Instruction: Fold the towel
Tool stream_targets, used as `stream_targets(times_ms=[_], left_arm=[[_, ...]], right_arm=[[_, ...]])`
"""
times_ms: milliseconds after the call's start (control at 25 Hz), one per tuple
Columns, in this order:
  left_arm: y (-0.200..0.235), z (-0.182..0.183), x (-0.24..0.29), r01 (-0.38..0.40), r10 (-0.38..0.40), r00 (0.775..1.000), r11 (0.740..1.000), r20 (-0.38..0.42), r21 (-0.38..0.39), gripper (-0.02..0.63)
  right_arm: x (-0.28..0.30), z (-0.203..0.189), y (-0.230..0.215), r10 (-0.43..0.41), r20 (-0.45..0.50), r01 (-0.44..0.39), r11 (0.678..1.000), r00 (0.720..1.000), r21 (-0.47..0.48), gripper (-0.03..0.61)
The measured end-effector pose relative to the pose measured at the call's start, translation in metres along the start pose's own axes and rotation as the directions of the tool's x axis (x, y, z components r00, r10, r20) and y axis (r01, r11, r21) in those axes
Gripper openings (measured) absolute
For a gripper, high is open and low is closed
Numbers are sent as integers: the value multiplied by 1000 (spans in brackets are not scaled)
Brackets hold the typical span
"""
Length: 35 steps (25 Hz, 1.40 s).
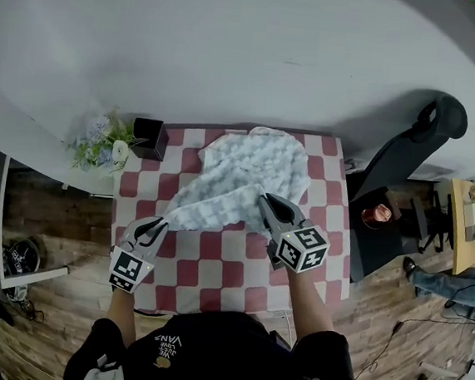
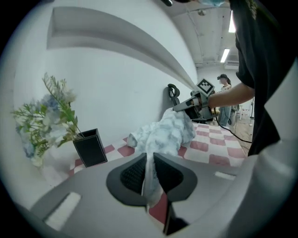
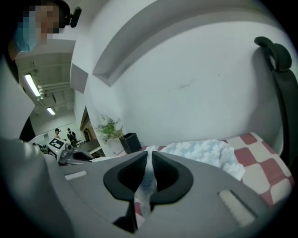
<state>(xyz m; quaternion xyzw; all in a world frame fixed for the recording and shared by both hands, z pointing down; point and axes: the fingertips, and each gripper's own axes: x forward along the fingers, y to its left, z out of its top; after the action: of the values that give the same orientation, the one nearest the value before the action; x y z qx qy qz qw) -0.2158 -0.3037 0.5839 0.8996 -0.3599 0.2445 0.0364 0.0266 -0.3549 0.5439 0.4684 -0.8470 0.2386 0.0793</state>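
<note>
Step one looks done: your left gripper [image 1: 157,224] pinches one near corner of the towel [image 1: 252,170], and your right gripper [image 1: 268,203] pinches the other. The towel lies bunched on the checked table [image 1: 213,270]. No fold looks made yet.

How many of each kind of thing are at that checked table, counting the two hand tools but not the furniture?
towel: 1
black box: 1
bunch of flowers: 1
grippers: 2 (left gripper, right gripper, both shut on the towel)
Total: 5
</note>
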Motion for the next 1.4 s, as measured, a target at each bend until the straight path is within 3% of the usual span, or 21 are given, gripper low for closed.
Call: stream_targets(times_ms=[320, 800, 1160, 1400], left_arm=[[-55, 22, -56, -126, 124, 992, 990, 30, 69, 44], [-182, 25, -136, -210, 205, 977, 969, 55, 129, 44], [-263, 35, -185, -191, 184, 982, 964, 52, 187, 44], [-300, 45, -215, -166, 160, 986, 960, 45, 223, 44]], right_arm=[[-98, -24, 40, 64, 78, -68, 996, 995, 54, 34], [-232, -81, 76, 129, 103, -133, 991, 986, 31, 32], [-325, -107, 99, 158, 128, -164, 986, 979, 38, 34], [-369, -128, 112, 176, 153, -193, 976, 972, 105, 32]])
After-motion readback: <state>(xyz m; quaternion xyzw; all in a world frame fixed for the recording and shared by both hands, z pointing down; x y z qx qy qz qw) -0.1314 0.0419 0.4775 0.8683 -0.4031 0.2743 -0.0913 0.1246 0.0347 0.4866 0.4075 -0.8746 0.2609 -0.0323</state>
